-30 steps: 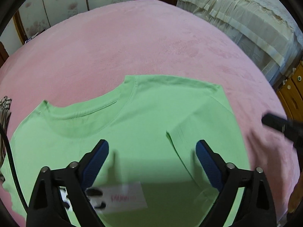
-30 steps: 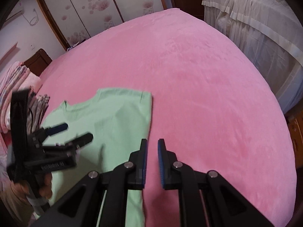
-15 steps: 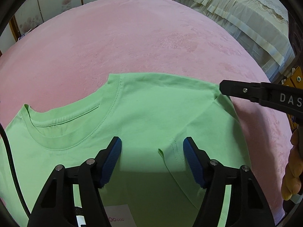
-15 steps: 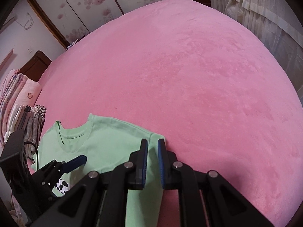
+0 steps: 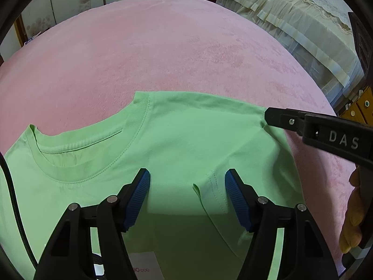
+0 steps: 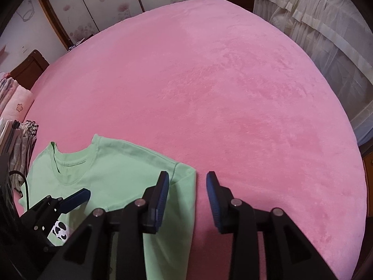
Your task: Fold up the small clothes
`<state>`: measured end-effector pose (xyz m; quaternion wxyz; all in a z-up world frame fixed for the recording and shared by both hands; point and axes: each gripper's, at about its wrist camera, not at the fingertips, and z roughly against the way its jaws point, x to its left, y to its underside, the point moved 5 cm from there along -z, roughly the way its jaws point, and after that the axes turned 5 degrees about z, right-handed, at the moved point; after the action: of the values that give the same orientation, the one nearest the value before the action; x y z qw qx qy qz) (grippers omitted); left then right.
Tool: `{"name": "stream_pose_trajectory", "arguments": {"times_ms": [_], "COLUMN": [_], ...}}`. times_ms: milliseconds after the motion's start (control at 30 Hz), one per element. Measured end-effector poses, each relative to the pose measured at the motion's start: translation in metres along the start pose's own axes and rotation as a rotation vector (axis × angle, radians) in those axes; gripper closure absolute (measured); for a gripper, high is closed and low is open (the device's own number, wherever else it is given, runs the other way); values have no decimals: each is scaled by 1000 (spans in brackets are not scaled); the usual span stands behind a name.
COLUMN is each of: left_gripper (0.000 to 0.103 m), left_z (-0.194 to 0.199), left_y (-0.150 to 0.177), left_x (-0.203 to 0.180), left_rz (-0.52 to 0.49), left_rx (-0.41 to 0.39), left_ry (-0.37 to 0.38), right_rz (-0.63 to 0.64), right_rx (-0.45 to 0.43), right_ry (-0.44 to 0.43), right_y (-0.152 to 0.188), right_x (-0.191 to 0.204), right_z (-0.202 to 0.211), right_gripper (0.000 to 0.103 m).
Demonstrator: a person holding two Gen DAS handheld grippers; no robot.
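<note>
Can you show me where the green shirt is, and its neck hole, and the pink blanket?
Green shirt (image 5: 186, 144): left wrist view, on its chest.
Neck hole (image 5: 88, 161): left wrist view, on the front collar band.
Pink blanket (image 6: 233, 88): right wrist view, on its bare middle.

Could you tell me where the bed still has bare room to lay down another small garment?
The pink blanket lies bare beyond the green shirt's collar and to its right, out to the cream curtains. It is crowded at the left: a pile of folded clothes borders the shirt there, and both grippers sit over the shirt.
</note>
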<state>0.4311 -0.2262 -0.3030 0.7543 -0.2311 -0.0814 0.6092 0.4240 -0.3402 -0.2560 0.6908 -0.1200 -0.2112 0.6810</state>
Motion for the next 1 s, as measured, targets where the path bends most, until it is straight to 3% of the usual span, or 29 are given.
{"name": "stream_pose_trajectory", "arguments": {"times_ms": [133, 200, 333, 567, 700, 767, 833, 900, 1000], "left_gripper": [52, 60, 79, 83, 81, 71, 45, 37, 36], "left_z": [1, 2, 1, -2, -5, -3, 3, 14, 30], "left_y": [1, 1, -2, -2, 0, 0, -1, -1, 0], "left_x": [-4, -5, -4, -6, -7, -7, -6, -3, 0], "left_rz": [-12, -15, -14, -42, -63, -72, -72, -60, -49], "left_rx": [4, 5, 9, -10, -15, -20, -27, -48, -47], "left_ry": [8, 6, 13, -7, -18, -29, -49, -61, -56], "right_rz": [31, 32, 5, 5, -36, -42, -48, -48, -45], "right_rx": [14, 26, -7, -24, -16, -18, -20, -26, -37], "right_ry": [29, 42, 30, 44, 36, 43, 42, 49, 38], "right_y": [1, 3, 5, 8, 12, 13, 15, 17, 24], "right_x": [0, -1, -11, -15, -23, -24, -24, -25, -23], "right_z": [-4, -7, -2, -9, -17, -15, -6, 5, 26], "right_gripper": [73, 100, 101, 101, 101, 101, 96, 96, 96]}}
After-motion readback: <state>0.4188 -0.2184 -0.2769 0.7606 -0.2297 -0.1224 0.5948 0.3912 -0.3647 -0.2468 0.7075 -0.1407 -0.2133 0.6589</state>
